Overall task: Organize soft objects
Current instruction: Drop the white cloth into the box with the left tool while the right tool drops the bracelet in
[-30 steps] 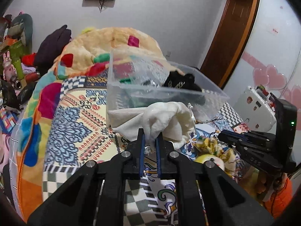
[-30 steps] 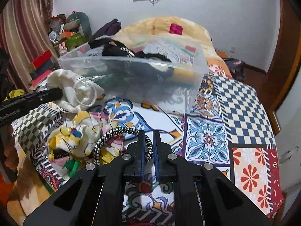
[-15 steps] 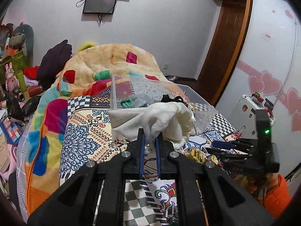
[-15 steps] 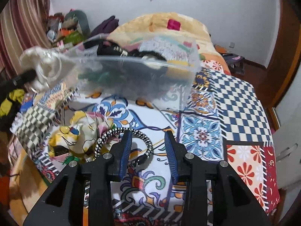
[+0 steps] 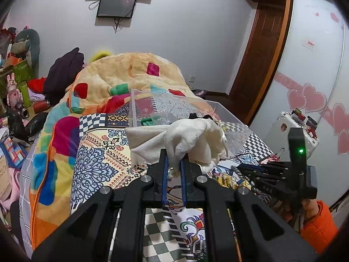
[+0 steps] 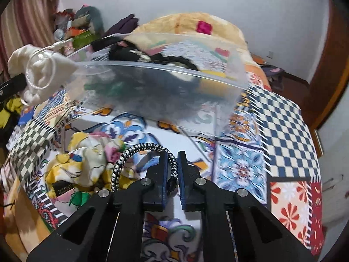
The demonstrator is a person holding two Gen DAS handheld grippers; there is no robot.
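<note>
My left gripper (image 5: 173, 159) is shut on a cream cloth (image 5: 187, 139) and holds it up in the air, level with the near rim of a clear plastic bin (image 5: 220, 109). The cloth also shows in the right wrist view (image 6: 41, 74), raised at the bin's left corner. The bin (image 6: 165, 91) holds dark and green soft items. My right gripper (image 6: 172, 162) is shut on a black-and-white braided hair band (image 6: 139, 150) and lifts it just above the bed. A yellow floral cloth (image 6: 87, 163) lies crumpled to its left.
The patterned bedspread (image 6: 283, 131) covers the bed. A piled orange quilt (image 5: 130, 69) lies behind the bin. Clutter and a dark garment (image 5: 65, 72) stand at the far left. A wooden door (image 5: 261, 61) and a white suitcase (image 5: 290, 128) are on the right.
My left gripper has lifted the cream cloth up to the bin's rim. My right gripper opened briefly, then closed on the braided hair band and raised it.
</note>
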